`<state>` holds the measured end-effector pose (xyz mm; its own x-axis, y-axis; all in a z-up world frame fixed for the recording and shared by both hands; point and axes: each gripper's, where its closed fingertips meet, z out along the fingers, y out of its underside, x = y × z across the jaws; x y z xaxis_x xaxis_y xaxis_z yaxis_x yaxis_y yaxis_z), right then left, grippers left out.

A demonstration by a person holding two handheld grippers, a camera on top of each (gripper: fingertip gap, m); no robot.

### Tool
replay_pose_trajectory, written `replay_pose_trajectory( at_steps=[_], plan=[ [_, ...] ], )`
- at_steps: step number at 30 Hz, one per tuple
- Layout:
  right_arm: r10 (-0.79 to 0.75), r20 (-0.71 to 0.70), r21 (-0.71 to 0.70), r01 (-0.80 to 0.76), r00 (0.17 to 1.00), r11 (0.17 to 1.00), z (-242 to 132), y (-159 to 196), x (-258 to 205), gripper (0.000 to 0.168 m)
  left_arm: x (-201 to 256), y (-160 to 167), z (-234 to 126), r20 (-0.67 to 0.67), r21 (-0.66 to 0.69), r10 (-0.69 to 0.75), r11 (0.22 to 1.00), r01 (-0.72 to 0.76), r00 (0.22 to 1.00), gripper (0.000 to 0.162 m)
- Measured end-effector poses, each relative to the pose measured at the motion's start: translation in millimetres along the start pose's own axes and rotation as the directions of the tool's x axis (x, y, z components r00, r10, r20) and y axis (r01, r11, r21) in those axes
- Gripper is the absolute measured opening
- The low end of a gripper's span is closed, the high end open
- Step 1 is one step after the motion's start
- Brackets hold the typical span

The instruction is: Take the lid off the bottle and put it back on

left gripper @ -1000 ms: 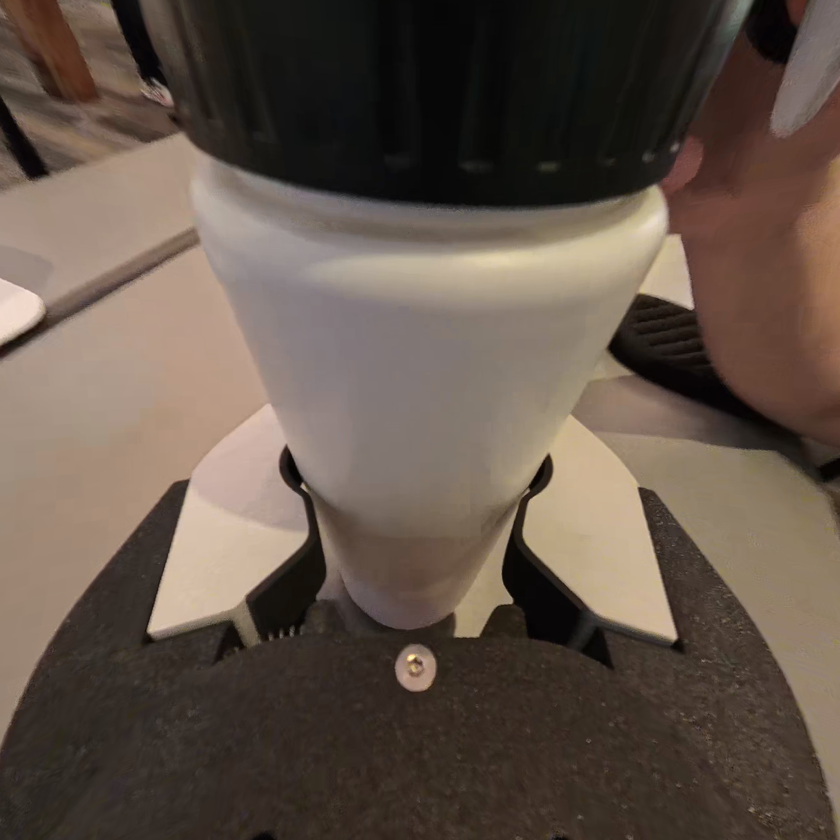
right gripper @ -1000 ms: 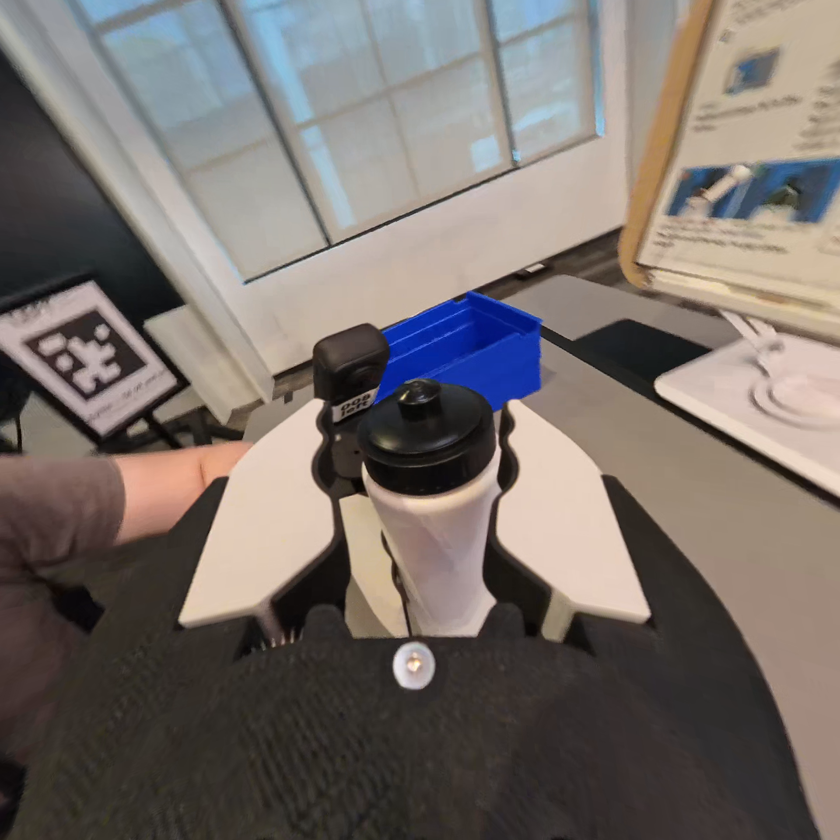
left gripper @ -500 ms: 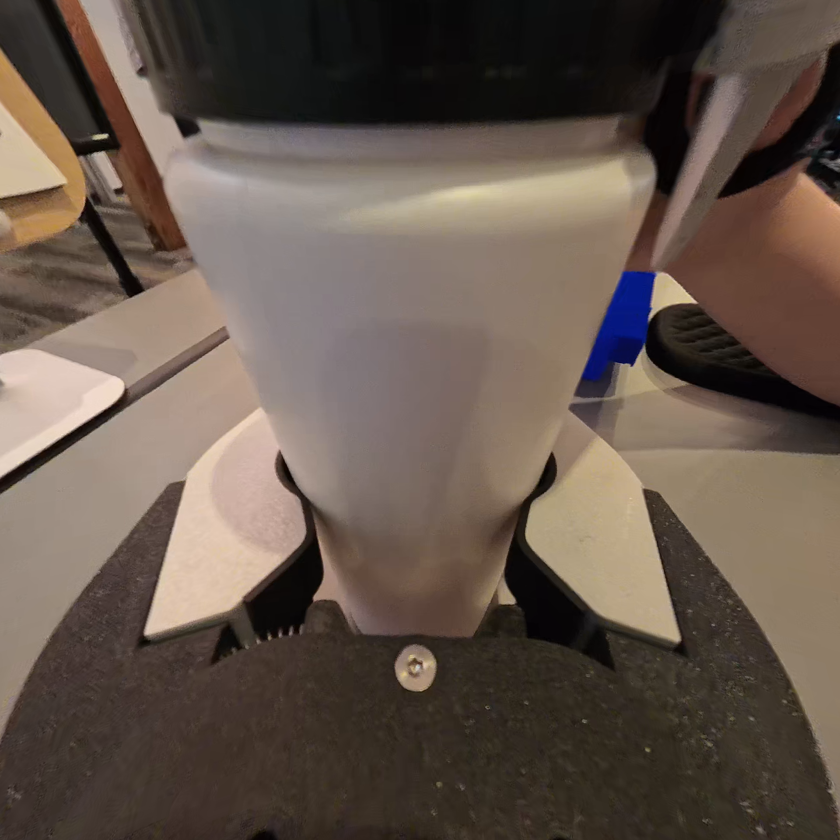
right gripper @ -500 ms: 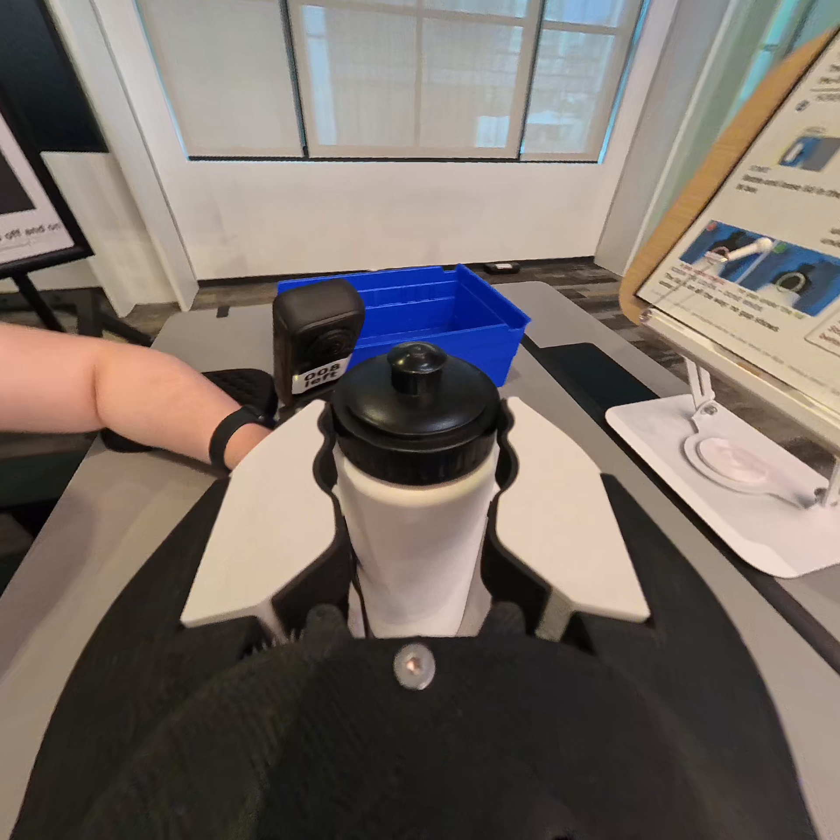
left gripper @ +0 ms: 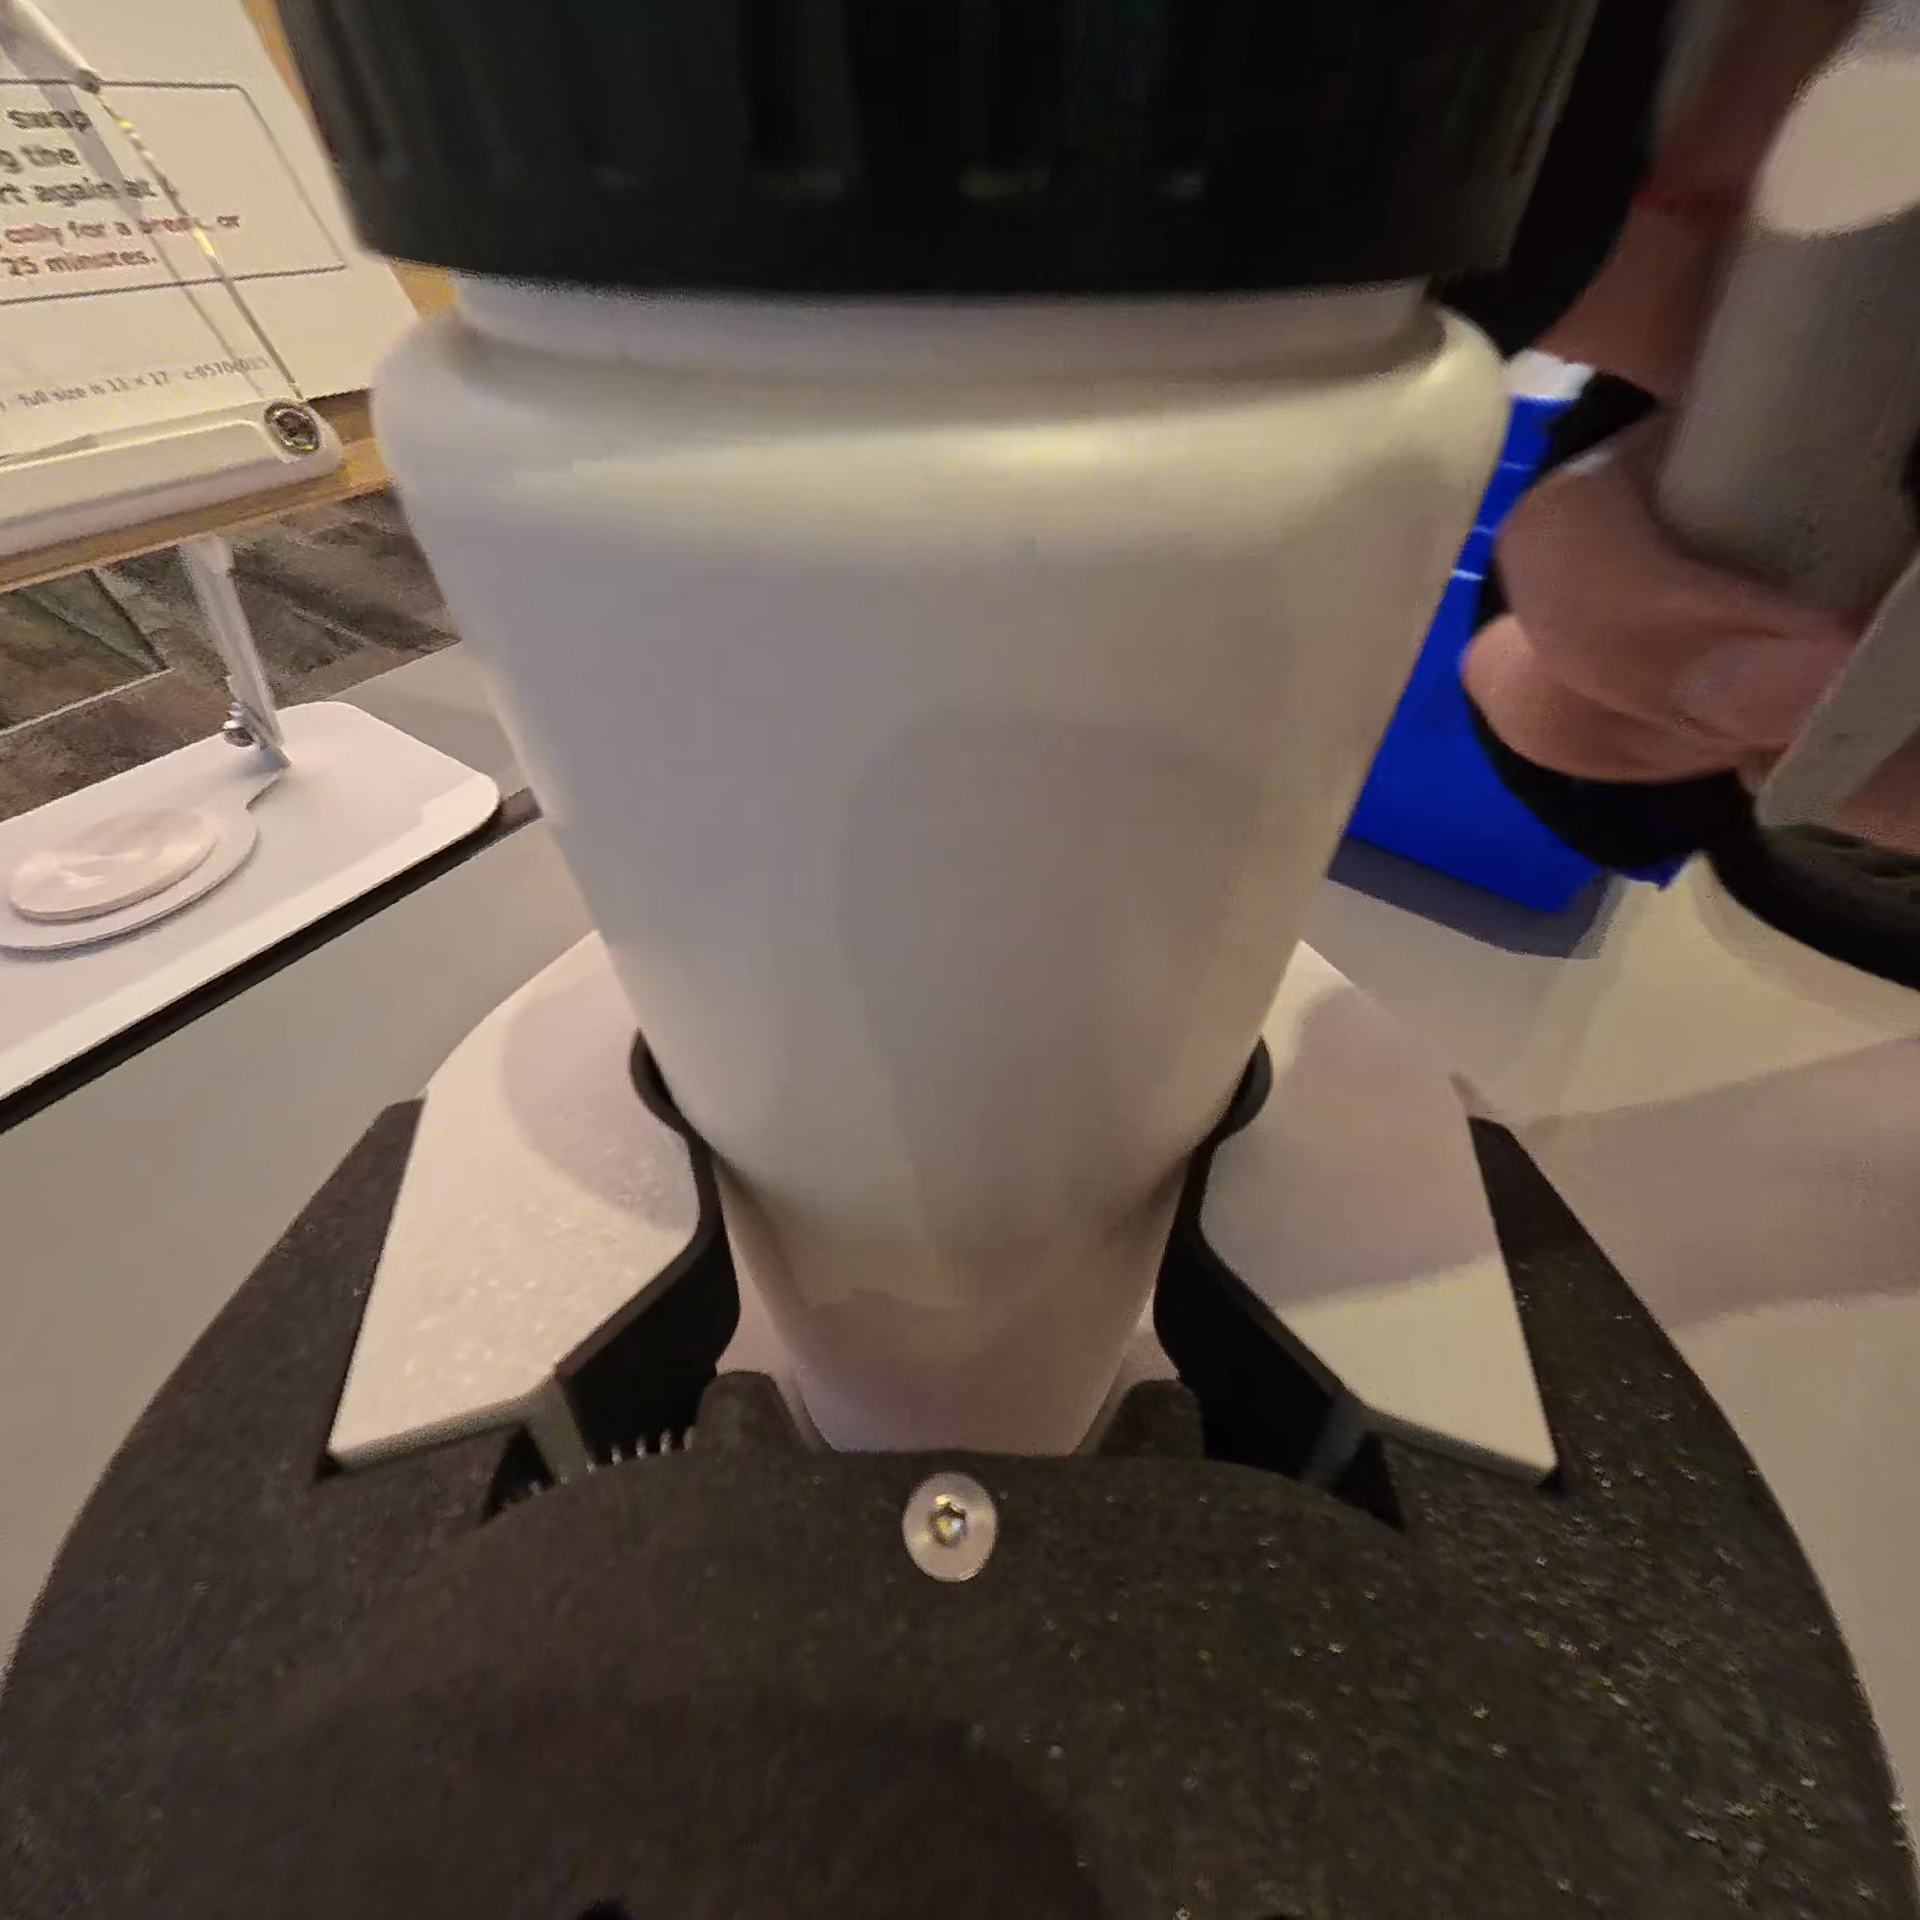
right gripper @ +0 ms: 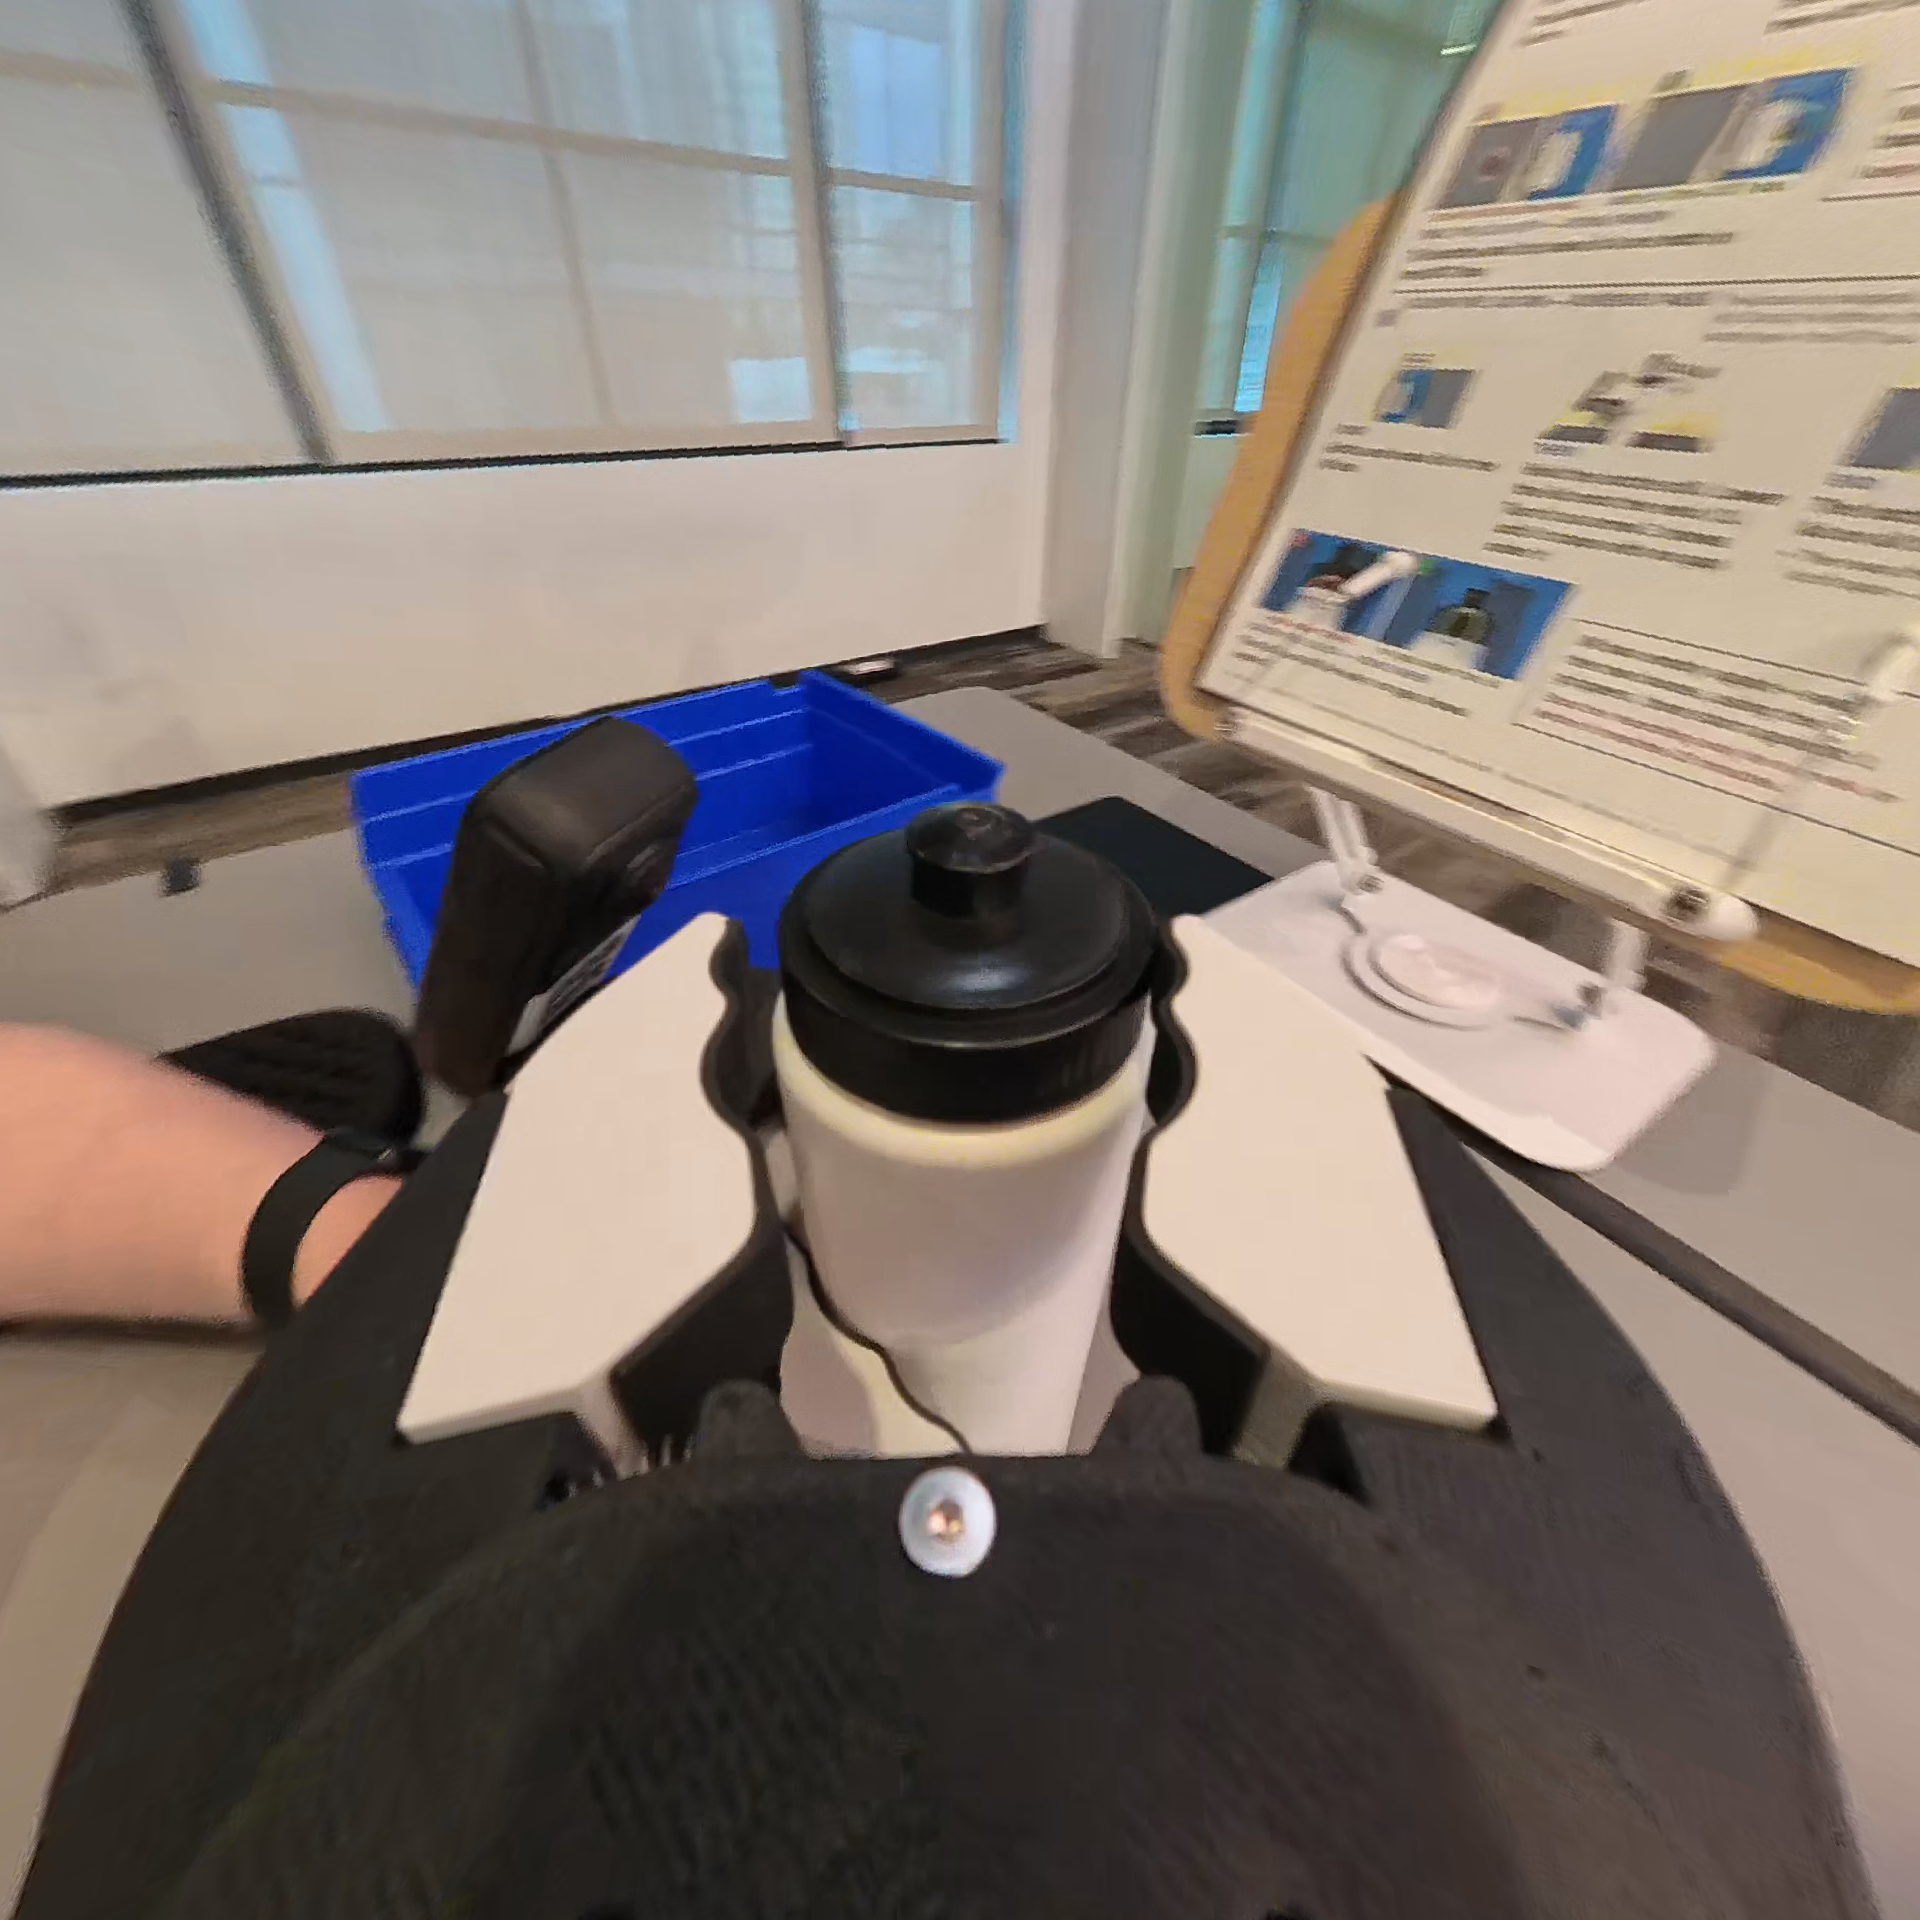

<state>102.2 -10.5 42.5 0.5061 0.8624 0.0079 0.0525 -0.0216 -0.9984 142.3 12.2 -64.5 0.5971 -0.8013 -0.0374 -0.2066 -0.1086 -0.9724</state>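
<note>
The bottle (left gripper: pixel 935 790) is held upright by the left claw (left gripper: pixel 951 1226), shut on its low body. The lid (right gripper: pixel 966 997) sits on top, between the right claw's (right gripper: pixel 951 1029) fingers, closed around it. It looks ready to be turned.
</note>
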Motion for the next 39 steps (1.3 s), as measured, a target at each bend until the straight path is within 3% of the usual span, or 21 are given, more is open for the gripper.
replay_pose_trajectory(
  at_steps=[4, 8, 13, 18, 21, 25, 30, 33, 39],
  plan=[
    [0.059, 0.254, -0.018, -0.056, 0.965, 0.998, -6.8, 1.9, -8.5, 0.080, 19.7, -1.5, -0.1, -0.152, 0.037, 0.001, 0.999, 0.005, 0.988, 0.102],
    [0.012, 0.345, 0.003, -0.013, 0.939, 1.000, -15.5, 1.0, -14.1, 0.074, 36.0, -2.8, -0.8, -0.231, 0.068, 0.044, 0.997, -0.029, 0.972, 0.102],
    [-0.018, 0.254, 0.022, 0.012, 0.967, 1.000, -11.0, 1.4, -8.8, 0.074, 30.5, -2.6, 1.1, -0.163, 0.055, 0.024, 0.998, -0.015, 0.986, 0.102],
    [0.094, -0.020, 0.150, -0.090, 0.995, 0.985, -5.2, -0.4, 3.9, 0.073, 14.6, -2.0, 4.2, -0.062, 0.030, -0.019, 0.999, 0.021, 0.998, 0.102],
    [0.026, -0.106, 0.119, -0.013, 0.994, 0.993, -4.9, 0.6, 2.9, 0.073, 14.3, -1.9, 3.2, -0.058, 0.033, -0.001, 0.999, 0.003, 0.998, 0.102],
    [-0.083, 0.047, 0.056, 0.080, 0.995, 0.995, -2.4, 4.4, -3.0, 0.073, 17.2, -2.5, 0.3, -0.152, 0.050, 0.004, 0.999, 0.004, 0.988, 0.102],
    [-0.060, 0.314, -0.004, 0.064, 0.948, 0.998, -13.8, 11.0, -13.9, 0.073, 35.7, -2.0, -5.2, -0.278, 0.066, 0.038, 0.998, -0.021, 0.960, 0.102],
    [-0.074, 0.332, -0.009, 0.082, 0.940, 0.997, -16.1, 11.5, -15.6, 0.074, 41.9, -2.6, -5.3, -0.308, 0.075, 0.041, 0.997, -0.019, 0.951, 0.102],
    [-0.055, 0.209, 0.001, 0.056, 0.976, 0.998, -7.2, 10.0, -10.6, 0.074, 27.3, -0.9, -2.3, -0.170, 0.030, 0.021, 0.999, -0.017, 0.985, 0.102]
  ],
)
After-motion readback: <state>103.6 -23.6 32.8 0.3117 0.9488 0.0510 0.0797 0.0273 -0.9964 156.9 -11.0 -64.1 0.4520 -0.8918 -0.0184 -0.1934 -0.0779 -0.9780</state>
